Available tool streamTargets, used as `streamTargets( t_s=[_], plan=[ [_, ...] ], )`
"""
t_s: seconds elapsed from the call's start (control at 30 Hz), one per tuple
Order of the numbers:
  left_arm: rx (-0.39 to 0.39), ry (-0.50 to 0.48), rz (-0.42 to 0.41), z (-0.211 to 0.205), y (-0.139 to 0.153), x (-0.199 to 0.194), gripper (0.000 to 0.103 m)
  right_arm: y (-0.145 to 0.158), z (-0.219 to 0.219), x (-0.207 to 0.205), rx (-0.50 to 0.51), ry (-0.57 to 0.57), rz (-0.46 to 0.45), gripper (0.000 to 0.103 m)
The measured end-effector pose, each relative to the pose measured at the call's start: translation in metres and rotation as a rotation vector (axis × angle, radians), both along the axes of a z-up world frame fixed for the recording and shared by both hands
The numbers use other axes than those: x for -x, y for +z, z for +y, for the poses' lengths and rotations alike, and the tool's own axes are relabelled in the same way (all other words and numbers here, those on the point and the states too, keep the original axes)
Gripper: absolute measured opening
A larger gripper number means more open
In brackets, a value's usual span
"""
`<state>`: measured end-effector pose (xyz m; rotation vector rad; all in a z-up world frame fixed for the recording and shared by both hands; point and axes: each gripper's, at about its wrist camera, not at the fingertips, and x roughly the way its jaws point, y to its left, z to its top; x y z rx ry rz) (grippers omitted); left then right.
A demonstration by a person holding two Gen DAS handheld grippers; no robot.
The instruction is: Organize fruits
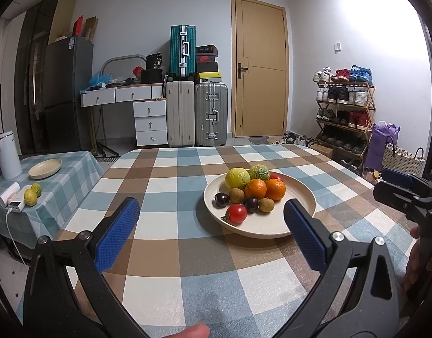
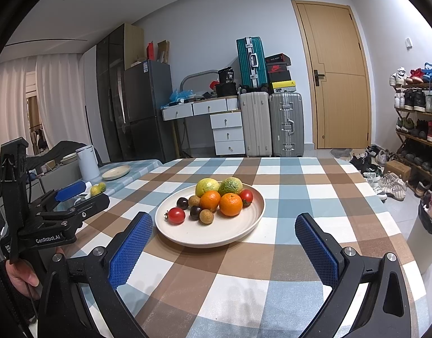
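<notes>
A cream plate (image 1: 297, 219) (image 2: 238, 228) stands mid-table holding a yellow-green citrus (image 1: 237, 177) (image 2: 206, 186), a rough green citrus (image 1: 259, 171) (image 2: 230, 186), two oranges (image 1: 275, 188) (image 2: 230, 204), tomatoes (image 1: 236, 213) (image 2: 176, 215), dark plums (image 1: 222, 199) (image 2: 182, 202) and brown longans (image 1: 266, 204) (image 2: 206, 216). My left gripper (image 1: 211, 215) is open and empty, just before the plate. My right gripper (image 2: 223, 232) is open and empty, straddling the plate's near rim. The left gripper also shows at the right wrist view's left edge (image 2: 75, 197), the right gripper at the left wrist view's right edge (image 1: 404, 188).
A side table at left holds an empty cream plate (image 1: 45, 168) (image 2: 116, 172), two yellow-green citrus (image 1: 32, 194) (image 2: 98, 188), a white kettle (image 1: 8, 155) (image 2: 87, 162) and a charger. Suitcases, drawers, fridge, door and shoe rack (image 1: 345, 112) stand behind. The checked tablecloth (image 1: 173, 180) covers the main table.
</notes>
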<state>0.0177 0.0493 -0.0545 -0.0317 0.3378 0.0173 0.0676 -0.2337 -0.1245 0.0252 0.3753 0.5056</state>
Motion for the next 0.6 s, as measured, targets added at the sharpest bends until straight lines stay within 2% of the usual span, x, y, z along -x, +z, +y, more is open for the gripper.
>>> streamTargets(
  t_s=[0.6],
  plan=[
    [-0.001, 0.000, -0.001, -0.0006, -0.0005, 0.0003, 0.102, 0.0002, -0.0010, -0.0009, -0.001, 0.000, 0.000, 0.103]
  ],
)
